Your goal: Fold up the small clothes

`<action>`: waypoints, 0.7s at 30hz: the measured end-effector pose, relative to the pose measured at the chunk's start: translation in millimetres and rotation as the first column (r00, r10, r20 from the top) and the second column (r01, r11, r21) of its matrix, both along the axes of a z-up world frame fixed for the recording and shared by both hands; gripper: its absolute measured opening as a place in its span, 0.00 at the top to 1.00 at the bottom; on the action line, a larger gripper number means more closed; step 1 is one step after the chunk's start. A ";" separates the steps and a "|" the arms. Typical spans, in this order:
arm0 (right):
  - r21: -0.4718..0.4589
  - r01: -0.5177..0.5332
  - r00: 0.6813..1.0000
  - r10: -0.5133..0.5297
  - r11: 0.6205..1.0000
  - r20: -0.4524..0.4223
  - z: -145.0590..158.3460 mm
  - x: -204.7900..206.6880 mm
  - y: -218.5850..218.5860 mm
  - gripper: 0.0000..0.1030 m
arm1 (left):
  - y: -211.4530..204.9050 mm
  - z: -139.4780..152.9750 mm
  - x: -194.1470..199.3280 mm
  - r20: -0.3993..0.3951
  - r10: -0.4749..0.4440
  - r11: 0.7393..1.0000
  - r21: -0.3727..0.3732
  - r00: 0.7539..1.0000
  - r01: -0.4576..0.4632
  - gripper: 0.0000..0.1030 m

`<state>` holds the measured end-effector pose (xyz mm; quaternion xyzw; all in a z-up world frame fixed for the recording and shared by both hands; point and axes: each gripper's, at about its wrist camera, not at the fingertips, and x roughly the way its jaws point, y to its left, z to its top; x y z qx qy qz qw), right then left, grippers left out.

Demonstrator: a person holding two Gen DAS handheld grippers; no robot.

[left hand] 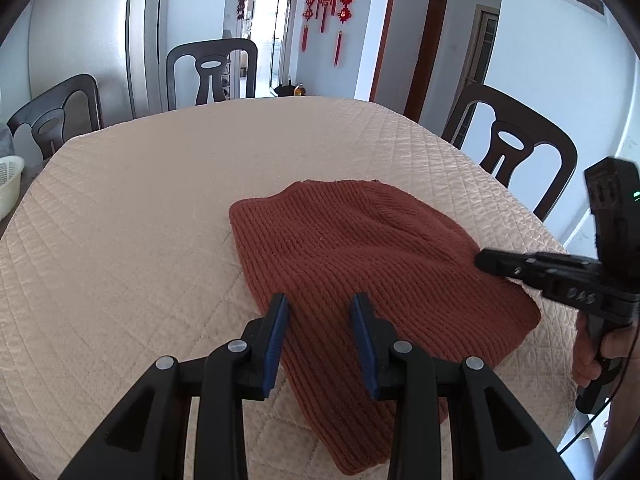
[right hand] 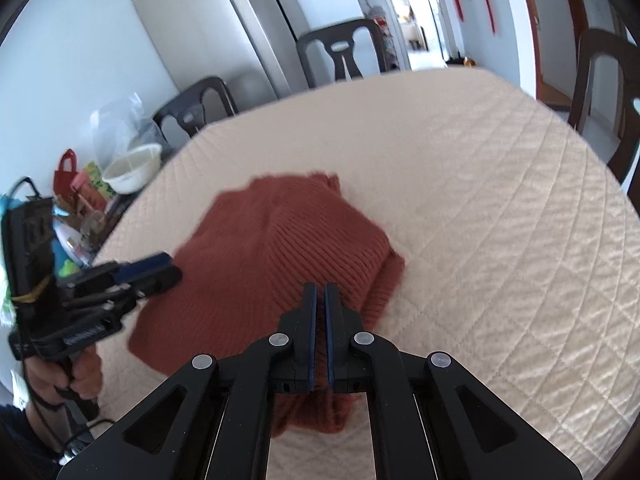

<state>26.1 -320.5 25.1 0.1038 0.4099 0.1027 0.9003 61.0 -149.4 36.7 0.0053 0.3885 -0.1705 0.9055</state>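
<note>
While table-edged, rust knit near quilted rim

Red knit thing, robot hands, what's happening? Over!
Left gripper open, above the rust-red knit garment. Right gripper nearly shut at its edge; grip unclear. Garment lies partly folded on quilted table cover. Nothing in the way.

Your left claw stands with its blue-padded fingers spread well apart, nothing between them. Your right claw has its fingers drawn almost together, leaving only a thin slit; whether anything is pinched there cannot be told. Your right hand and left hand each grip a handle from below.
</note>
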 end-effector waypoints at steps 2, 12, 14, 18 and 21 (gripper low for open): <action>0.015 0.005 1.000 -0.005 1.000 0.008 -2.5 -2.2 -2.7 0.96 | 0.1 -1.2 -1.1 0.006 -0.002 1.000 0.006 1.000 0.002 0.64; -0.007 0.006 1.000 -0.006 1.000 0.003 2.0 -3.9 -1.5 0.96 | 1.3 -1.4 -0.3 0.002 0.002 1.000 0.004 1.000 -0.002 0.64; -0.019 0.008 1.000 -0.008 1.000 0.007 5.5 -5.3 -0.3 0.91 | 2.4 0.7 -0.4 0.000 0.007 1.000 0.002 1.000 -0.007 0.65; -0.024 0.005 0.999 -0.005 1.000 0.033 13.2 -9.8 2.7 0.85 | 6.3 3.8 1.1 0.006 0.038 0.999 -0.002 0.999 -0.038 0.65; -0.035 -0.015 0.998 0.017 0.999 0.053 16.7 -10.2 7.4 0.85 | 8.4 3.0 5.9 0.004 0.061 0.998 0.002 0.998 -0.061 0.65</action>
